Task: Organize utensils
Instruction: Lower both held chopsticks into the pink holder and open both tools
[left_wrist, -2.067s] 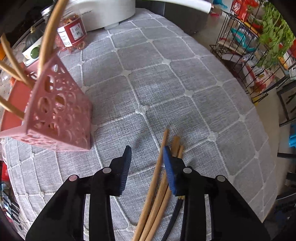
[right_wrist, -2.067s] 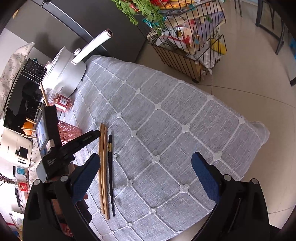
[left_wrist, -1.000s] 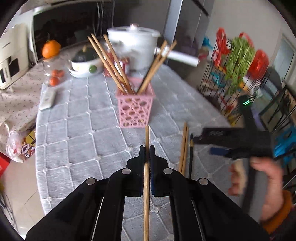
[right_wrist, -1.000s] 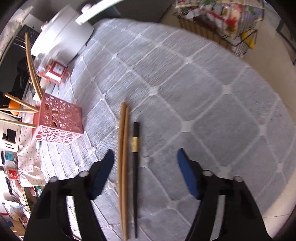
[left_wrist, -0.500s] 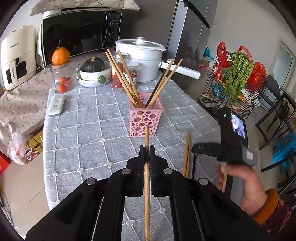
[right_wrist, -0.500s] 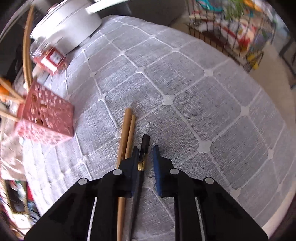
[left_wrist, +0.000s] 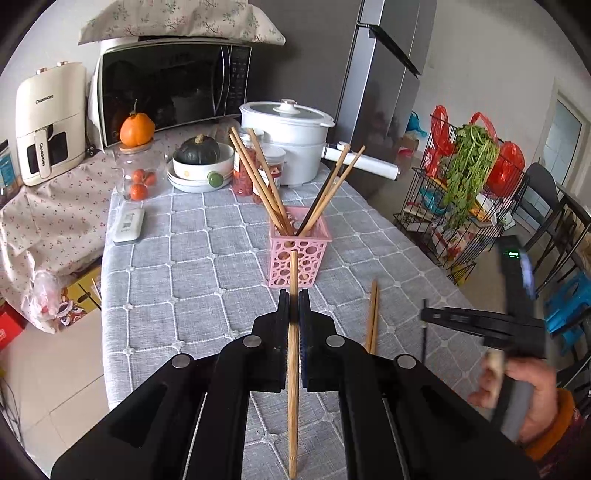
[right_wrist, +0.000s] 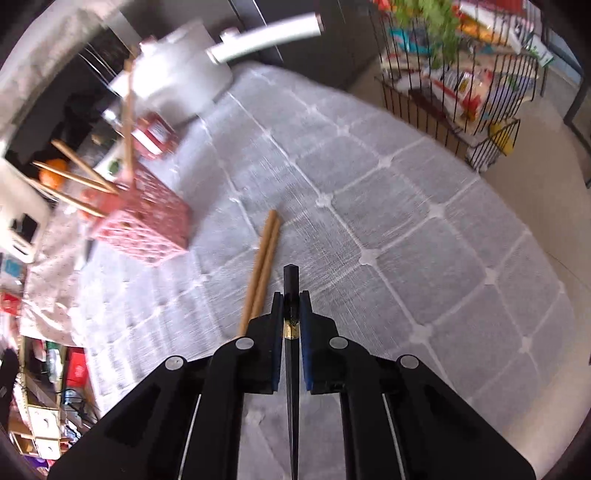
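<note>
The left wrist view looks nearly level along the table, with the pink basket (left_wrist: 298, 254) at mid-frame and the microwave (left_wrist: 173, 88) in the upper left. The right wrist view looks steeply down, close to the grey tablecloth (right_wrist: 424, 258). Both share the basket (right_wrist: 144, 225), the white pot (left_wrist: 286, 140) and the loose wooden chopsticks (right_wrist: 260, 271).

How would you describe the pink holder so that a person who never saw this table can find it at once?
Start at the white pot at the far end of the grey quilted tablecloth and come toward the camera along the middle. There stands a small square pink basket with round holes in its walls. Nothing else on the table has chopsticks standing fanned out of its top.
</note>
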